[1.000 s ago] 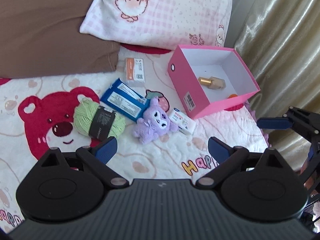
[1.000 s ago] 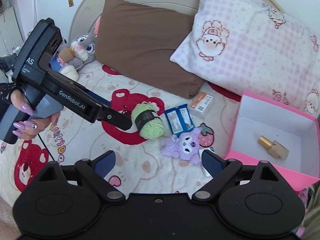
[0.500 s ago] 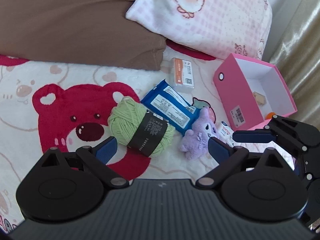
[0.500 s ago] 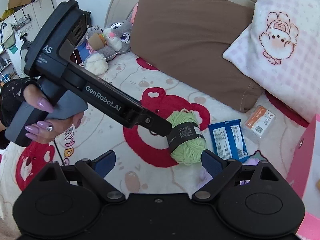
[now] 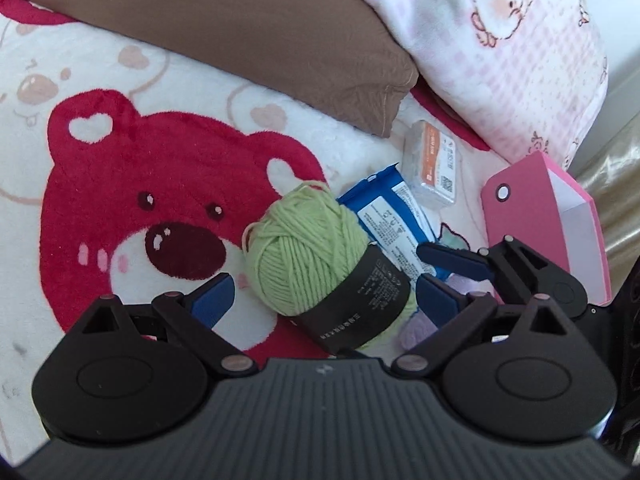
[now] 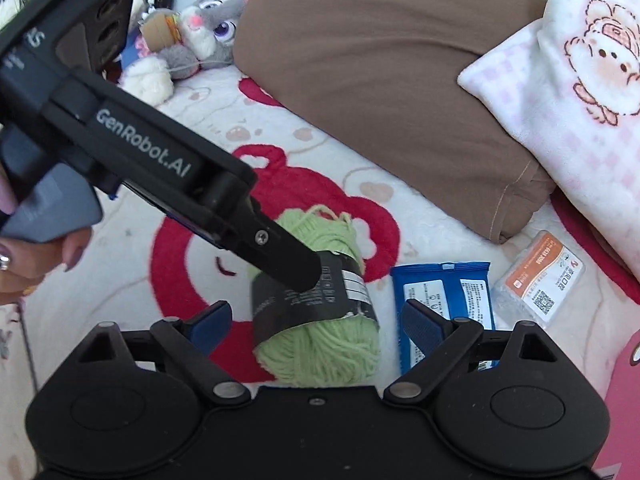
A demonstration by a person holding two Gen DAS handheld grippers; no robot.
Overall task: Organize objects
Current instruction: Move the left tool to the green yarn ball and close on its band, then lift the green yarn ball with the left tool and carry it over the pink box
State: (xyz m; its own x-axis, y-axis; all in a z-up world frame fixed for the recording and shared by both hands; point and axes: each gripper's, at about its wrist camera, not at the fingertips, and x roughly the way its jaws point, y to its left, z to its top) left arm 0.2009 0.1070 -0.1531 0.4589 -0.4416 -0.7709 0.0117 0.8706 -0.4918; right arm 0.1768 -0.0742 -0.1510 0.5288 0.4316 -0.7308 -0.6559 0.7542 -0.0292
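On the bed: my two hand-held grippers, both aimed at one yarn ball.
Yarn: green yarn ball [image 5: 308, 248] with black label band, lying on the bear-print blanket [image 5: 120, 184], on the red bear's right cheek.
Left hand-held gripper [image 5: 322, 298]: fingers spread wide, released; yarn sits between the blue pads, no clear contact.
Right hand-held gripper [image 6: 316, 318]: also spread, nothing grasped; yarn between its pads too.
Overlap: in the right wrist view my left unit's finger tip lies over the yarn's label band; touching or just above, can't tell.
Blue packet [image 6: 444, 292]: flat, just beside the yarn on its right.
Orange-label pack [image 6: 538, 280]: right of the blue packet, near the brown pillow [image 6: 400, 60].
Pink box [image 5: 544, 220]: at the right edge, apart from the yarn.
Purple plush [image 5: 418, 330]: mostly hidden behind my left finger.
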